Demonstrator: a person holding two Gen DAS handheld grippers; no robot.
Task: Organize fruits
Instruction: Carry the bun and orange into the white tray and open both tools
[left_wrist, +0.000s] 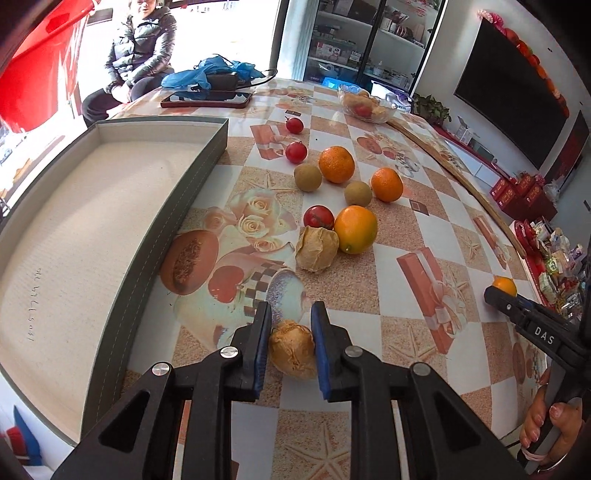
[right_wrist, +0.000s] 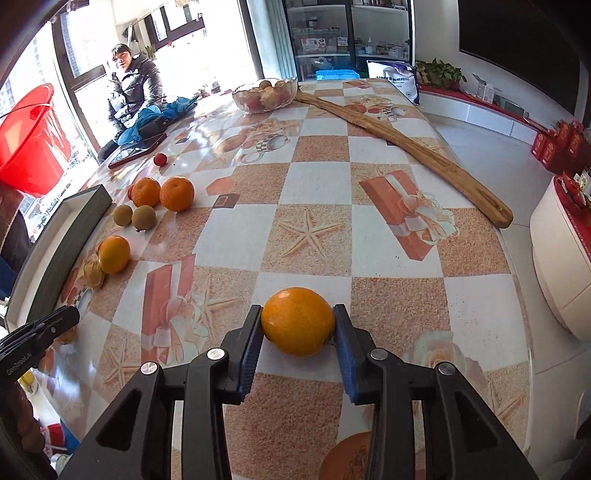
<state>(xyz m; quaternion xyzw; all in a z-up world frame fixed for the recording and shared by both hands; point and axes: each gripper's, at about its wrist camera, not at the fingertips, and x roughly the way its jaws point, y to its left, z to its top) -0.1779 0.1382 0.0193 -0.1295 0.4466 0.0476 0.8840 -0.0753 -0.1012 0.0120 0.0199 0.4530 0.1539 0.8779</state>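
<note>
Grey tray (left_wrist: 207, 162) along table's left edge, empty, wall raised. Left tool (left_wrist: 290, 325) clamped narrow on papery husk fruit (left_wrist: 291, 349) near front edge, just beside tray; hard squeeze likely crushes husk, low carry clips wall. Loose cluster of fruit (left_wrist: 336, 164) mid-table; swing through it could scatter rollers. Right tool (right_wrist: 297, 325) holds orange (right_wrist: 297, 321) right of centre; smooth skin may slip, roll toward right edge. Open table (right_wrist: 314, 177) between.

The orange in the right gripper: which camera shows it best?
The right wrist view: the orange fills the gap of the right gripper, with both pads pressed against its sides. The left wrist view catches only a small part of it at the far right edge, behind the gripper's tip.
</note>
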